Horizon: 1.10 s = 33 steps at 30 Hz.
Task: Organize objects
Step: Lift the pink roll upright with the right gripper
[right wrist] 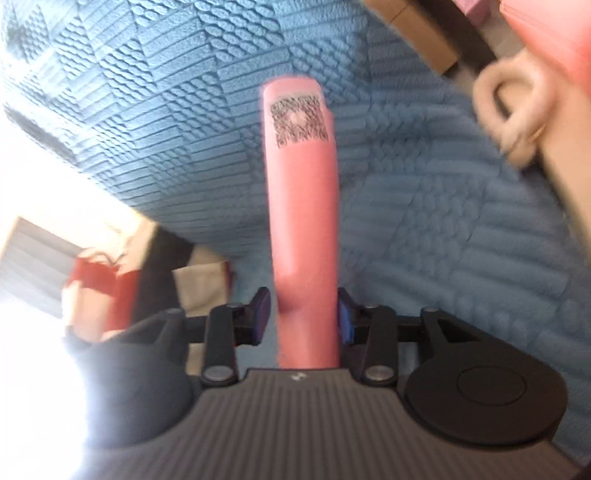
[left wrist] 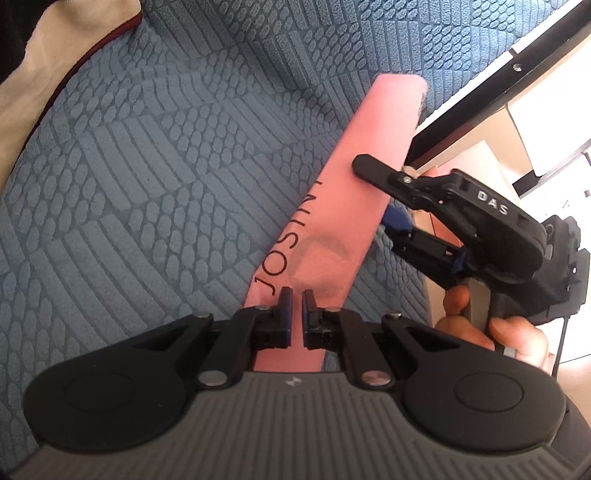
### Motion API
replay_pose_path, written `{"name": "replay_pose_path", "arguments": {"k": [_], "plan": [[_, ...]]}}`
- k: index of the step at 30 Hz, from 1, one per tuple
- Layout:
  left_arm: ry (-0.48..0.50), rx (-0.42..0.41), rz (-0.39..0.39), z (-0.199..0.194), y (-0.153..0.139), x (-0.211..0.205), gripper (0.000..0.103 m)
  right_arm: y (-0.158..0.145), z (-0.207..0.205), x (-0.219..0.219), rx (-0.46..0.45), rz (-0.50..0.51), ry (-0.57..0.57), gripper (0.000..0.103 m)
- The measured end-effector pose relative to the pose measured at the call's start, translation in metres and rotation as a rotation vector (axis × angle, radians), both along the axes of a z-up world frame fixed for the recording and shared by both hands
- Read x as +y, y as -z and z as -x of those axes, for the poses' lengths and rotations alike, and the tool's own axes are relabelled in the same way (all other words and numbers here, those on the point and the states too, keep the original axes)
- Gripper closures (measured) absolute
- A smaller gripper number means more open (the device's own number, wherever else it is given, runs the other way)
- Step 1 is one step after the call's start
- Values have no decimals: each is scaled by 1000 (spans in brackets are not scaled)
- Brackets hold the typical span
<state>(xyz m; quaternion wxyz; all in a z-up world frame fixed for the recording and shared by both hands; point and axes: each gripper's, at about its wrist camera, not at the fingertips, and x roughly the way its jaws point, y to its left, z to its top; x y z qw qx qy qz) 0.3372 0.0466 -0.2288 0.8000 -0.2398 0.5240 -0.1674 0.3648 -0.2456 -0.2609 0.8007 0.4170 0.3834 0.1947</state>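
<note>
A long flat pink box (left wrist: 343, 206) with dark lettering is held over a blue textured cushion (left wrist: 155, 155). My left gripper (left wrist: 297, 301) has its jaws nearly together above the near end of the box, with no grip on it that I can see. My right gripper (left wrist: 384, 199) comes in from the right with one finger across the box's top face. In the right wrist view the pink box (right wrist: 303, 206) stands between the right gripper's (right wrist: 303, 314) blue pads (right wrist: 343, 317), QR code on its far end; the jaws are closed on it.
A cream blanket edge (left wrist: 22, 92) lies at the upper left. A black frame bar (left wrist: 491, 85) and pale floor are at the right. In the right wrist view a cream rope handle (right wrist: 513, 107), a cardboard box (right wrist: 417, 33) and something red (right wrist: 99, 288) show.
</note>
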Motion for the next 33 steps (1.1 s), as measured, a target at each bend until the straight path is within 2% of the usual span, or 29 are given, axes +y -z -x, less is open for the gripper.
{"name": "replay_pose_path", "arguments": {"k": [3,6,9,12,15,19,22,24,28,30,33], "plan": [[-3,1,6,0,1,1,94,-9,-2,2,-29,52,10,83],[-7,5,17,-1,2,2,94,-27,-3,14,-93,212,-49,90],[-26,16,46,-2,4,5,94,-45,5,32,-189,383,-107,92],[-39,49,127,-7,8,10,94,-61,21,50,-319,571,-165,92],[-37,54,212,-14,8,7,94,-70,33,47,-392,666,-187,92],[-33,33,274,-21,6,-6,94,-72,27,36,-375,628,-164,92],[-36,48,202,-25,12,-17,94,-69,21,39,-347,609,-127,92],[-44,61,217,-25,19,-19,94,-66,21,33,-339,552,-144,92],[-63,85,250,-28,24,-16,94,-68,27,36,-375,530,-179,92],[-52,72,229,-27,22,-19,95,-72,31,39,-411,524,-209,92],[-26,52,191,-27,19,-22,95,-76,36,49,-470,581,-257,90]]}}
